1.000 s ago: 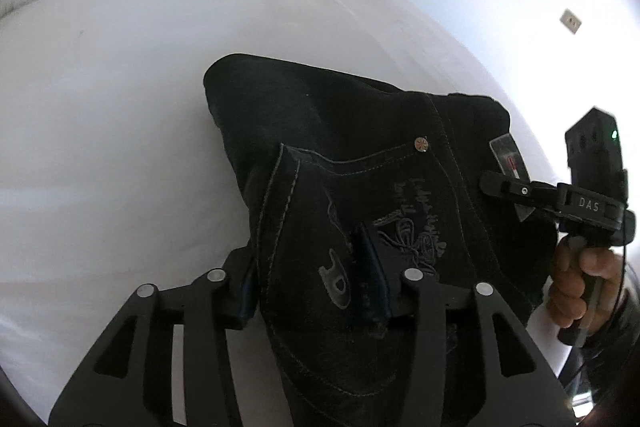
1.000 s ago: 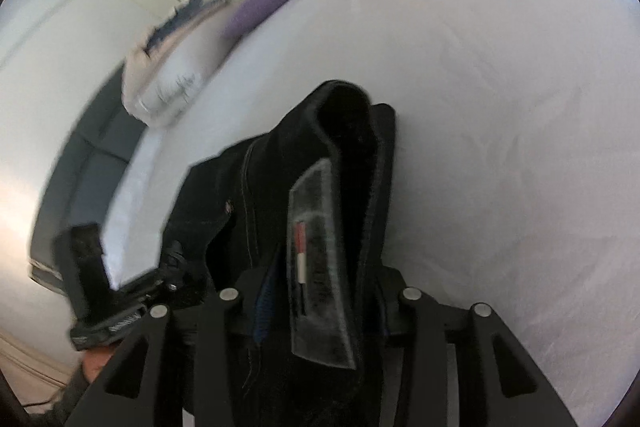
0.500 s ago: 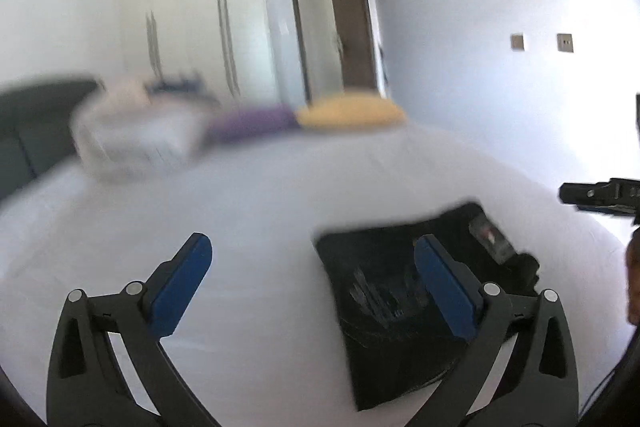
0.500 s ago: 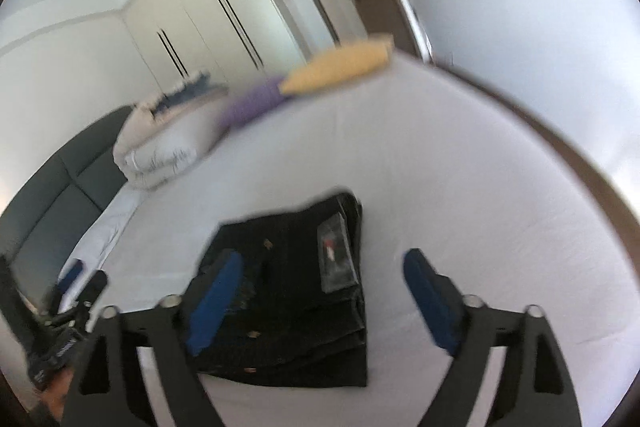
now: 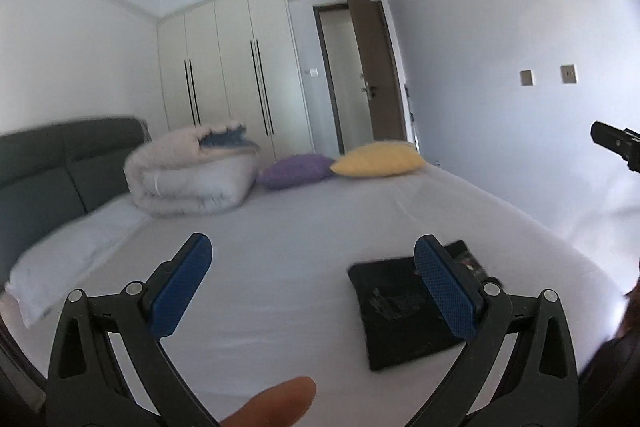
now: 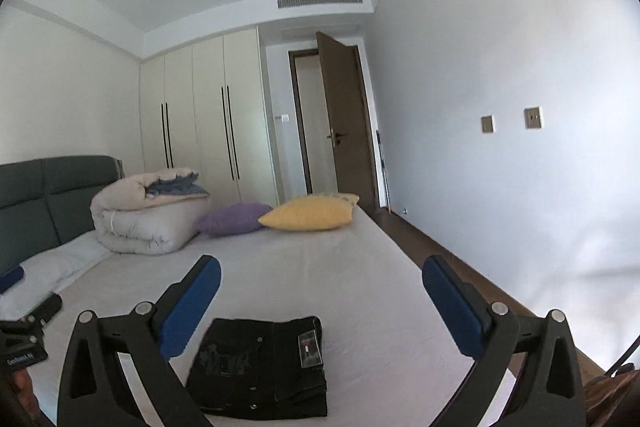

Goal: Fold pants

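The black pants (image 5: 404,311) lie folded into a flat, compact rectangle on the white bed sheet (image 5: 280,227), with a clear label (image 6: 310,347) on top. My left gripper (image 5: 312,247) is open and raised well above the bed, the pants below its right finger. My right gripper (image 6: 322,267) also hangs high over the pants (image 6: 260,367); its jaws are opening and hold nothing. A fingertip (image 5: 276,403) of the person shows at the bottom of the left wrist view. Part of the right gripper's body (image 5: 616,143) shows at the right edge.
At the bed's far end lie a rolled pale duvet (image 6: 148,215), a purple cushion (image 6: 236,219) and a yellow cushion (image 6: 312,213). A grey headboard (image 6: 44,195) stands to the left. A strip of wooden floor (image 6: 448,251) runs between the bed and the right wall.
Both grippers let go of the pants, opened wide and rose away from the bed. The folded pants now lie flat on the sheet, and both views tilted up to show the room.
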Motion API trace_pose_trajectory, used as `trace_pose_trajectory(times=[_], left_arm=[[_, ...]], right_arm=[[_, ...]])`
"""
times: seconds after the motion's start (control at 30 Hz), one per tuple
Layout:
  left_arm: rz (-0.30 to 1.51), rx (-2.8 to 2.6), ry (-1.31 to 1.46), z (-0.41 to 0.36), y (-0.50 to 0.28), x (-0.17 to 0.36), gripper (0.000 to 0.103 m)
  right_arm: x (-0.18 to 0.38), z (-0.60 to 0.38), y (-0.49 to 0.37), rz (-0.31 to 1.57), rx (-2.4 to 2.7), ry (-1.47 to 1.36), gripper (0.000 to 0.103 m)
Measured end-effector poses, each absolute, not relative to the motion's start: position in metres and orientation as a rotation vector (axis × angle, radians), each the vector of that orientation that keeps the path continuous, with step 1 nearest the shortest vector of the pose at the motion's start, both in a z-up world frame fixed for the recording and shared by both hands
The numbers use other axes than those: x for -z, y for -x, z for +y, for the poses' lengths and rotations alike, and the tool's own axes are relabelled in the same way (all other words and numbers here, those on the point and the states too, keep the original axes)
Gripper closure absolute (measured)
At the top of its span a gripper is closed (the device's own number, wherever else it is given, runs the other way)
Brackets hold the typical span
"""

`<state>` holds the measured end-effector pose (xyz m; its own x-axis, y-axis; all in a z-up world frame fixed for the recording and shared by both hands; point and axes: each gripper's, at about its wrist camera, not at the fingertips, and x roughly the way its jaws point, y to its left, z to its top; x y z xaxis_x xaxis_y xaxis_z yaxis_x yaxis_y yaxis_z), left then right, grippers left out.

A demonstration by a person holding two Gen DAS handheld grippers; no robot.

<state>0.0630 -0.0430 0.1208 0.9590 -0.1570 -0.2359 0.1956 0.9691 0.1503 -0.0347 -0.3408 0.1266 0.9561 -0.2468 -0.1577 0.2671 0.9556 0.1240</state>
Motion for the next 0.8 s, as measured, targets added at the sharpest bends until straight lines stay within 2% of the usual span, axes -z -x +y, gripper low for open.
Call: trace_pose_trajectory(times=[0.17,0.4,0.8], left_arm=[[0.401,0.202,-0.080,-0.032,-0.056,-0.106,0.000],[0.648,0.181,-0.031,-0.033,-0.078,-0.038,0.000],[0.736,0.166,-0.046,-0.042,-0.098,0.021,0.000]], right_arm=[[-0.132,-0.338,0.050,0.255,0.173,-0.196,0.000],[-0.094,-0.326,0.044,0.421,0.156,-0.208,0.000],[-0.044,-0.297,0.017,0.620,0.172,-0.154,0.000]])
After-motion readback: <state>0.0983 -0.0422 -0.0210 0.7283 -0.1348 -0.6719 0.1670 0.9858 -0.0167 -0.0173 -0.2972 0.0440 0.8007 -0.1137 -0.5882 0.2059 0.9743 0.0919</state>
